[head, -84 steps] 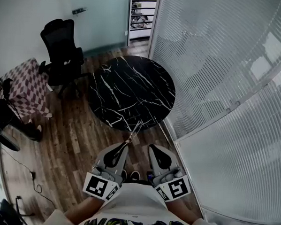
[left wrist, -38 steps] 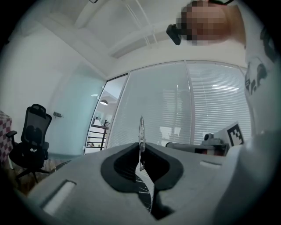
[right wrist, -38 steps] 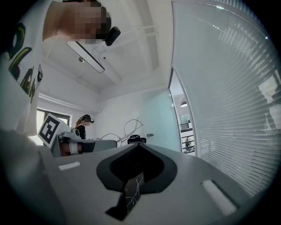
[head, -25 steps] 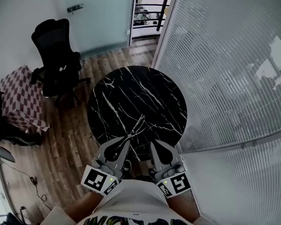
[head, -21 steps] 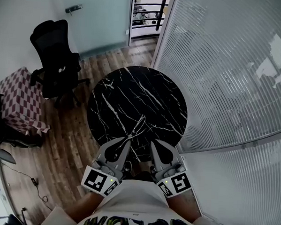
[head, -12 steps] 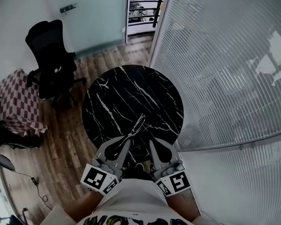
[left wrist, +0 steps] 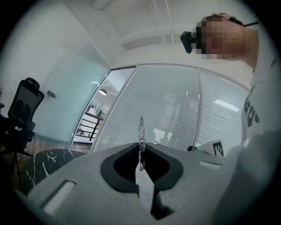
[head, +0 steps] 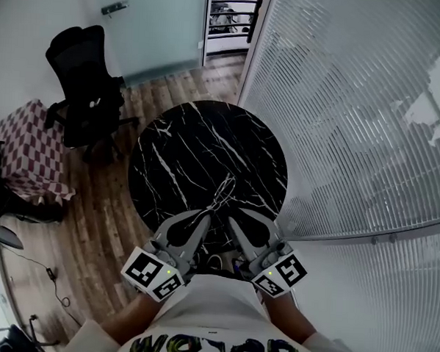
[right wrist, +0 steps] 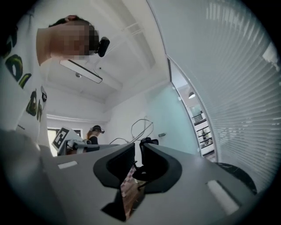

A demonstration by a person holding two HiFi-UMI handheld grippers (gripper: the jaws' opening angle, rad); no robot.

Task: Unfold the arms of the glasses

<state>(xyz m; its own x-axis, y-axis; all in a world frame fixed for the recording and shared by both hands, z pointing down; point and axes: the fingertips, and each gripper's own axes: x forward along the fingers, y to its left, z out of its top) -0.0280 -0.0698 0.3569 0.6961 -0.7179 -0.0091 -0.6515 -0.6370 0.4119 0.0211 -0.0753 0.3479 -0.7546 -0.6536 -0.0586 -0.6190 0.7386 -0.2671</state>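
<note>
A thin wire-framed pair of glasses [head: 220, 195] sticks out forward from my left gripper [head: 207, 218], over the near edge of the round black marble table [head: 178, 140]. In the left gripper view the glasses [left wrist: 141, 129] show edge-on, pinched between the shut jaws of the left gripper [left wrist: 141, 148]. My right gripper [head: 230, 219] sits close beside it on the right, apart from the frame. In the right gripper view the right gripper [right wrist: 137, 149] shows a narrow gap with nothing in it, and the wire loops of the glasses [right wrist: 142, 127] hang just beyond its tips.
A black office chair [head: 85, 76] and a small table with a checked cloth [head: 23, 150] stand to the left on the wood floor. A curved glass wall with blinds [head: 341, 104] runs along the right. Another person [right wrist: 94, 130] stands far off.
Both grippers have drifted a little forward and their tips have come closer together, each rolling slightly. The glasses stay pinched in the left gripper.
</note>
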